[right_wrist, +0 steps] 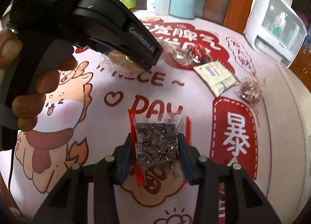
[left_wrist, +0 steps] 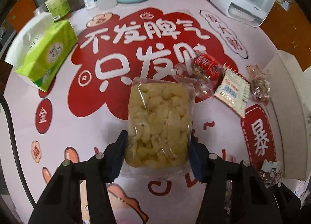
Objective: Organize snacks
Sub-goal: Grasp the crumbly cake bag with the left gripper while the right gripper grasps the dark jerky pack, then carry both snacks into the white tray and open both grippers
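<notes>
Left gripper (left_wrist: 158,152) clamps the pale puffed-snack pack (left_wrist: 159,120), just below the red cloud print (left_wrist: 116,95). Right gripper (right_wrist: 155,152) pinches a dark clear-wrapped snack (right_wrist: 157,142) (red-edged), nearer still.

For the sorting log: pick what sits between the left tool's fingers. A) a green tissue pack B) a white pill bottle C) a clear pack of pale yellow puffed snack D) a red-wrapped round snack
C: in the left wrist view, the left tool has its blue pads against both sides of the clear pack of pale yellow puffed snack, above the printed tablecloth.
</notes>
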A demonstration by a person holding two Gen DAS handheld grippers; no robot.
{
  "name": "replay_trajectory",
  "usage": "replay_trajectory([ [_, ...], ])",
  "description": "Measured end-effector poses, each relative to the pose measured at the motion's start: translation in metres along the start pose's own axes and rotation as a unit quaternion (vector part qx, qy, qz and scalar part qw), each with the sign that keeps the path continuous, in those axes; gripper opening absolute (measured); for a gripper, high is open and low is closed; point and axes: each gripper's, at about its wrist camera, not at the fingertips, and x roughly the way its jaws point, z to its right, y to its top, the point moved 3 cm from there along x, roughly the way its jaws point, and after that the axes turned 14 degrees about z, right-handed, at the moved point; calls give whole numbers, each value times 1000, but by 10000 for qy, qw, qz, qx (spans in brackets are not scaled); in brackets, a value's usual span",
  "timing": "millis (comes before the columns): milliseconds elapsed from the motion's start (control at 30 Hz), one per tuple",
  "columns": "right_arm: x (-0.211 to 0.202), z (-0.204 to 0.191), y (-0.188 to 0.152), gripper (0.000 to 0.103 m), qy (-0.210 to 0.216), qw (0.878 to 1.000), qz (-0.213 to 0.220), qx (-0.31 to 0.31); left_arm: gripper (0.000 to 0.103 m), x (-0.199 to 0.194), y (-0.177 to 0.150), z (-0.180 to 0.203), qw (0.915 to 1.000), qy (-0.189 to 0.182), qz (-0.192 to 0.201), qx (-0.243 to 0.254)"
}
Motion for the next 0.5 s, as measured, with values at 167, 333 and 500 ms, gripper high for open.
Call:
replay_trajectory([
  [167,-18,-2,11,43,20,9997,244,2,56,-32,8,6,9997,33,239,70],
  [333,-44,5,24,43,0,9981,609,30,56,-65,10,19,9990,48,419,134],
  [500,-75,21,31,43,-90,9950,991,126,56,-91,11,40,9980,51,573,255],
])
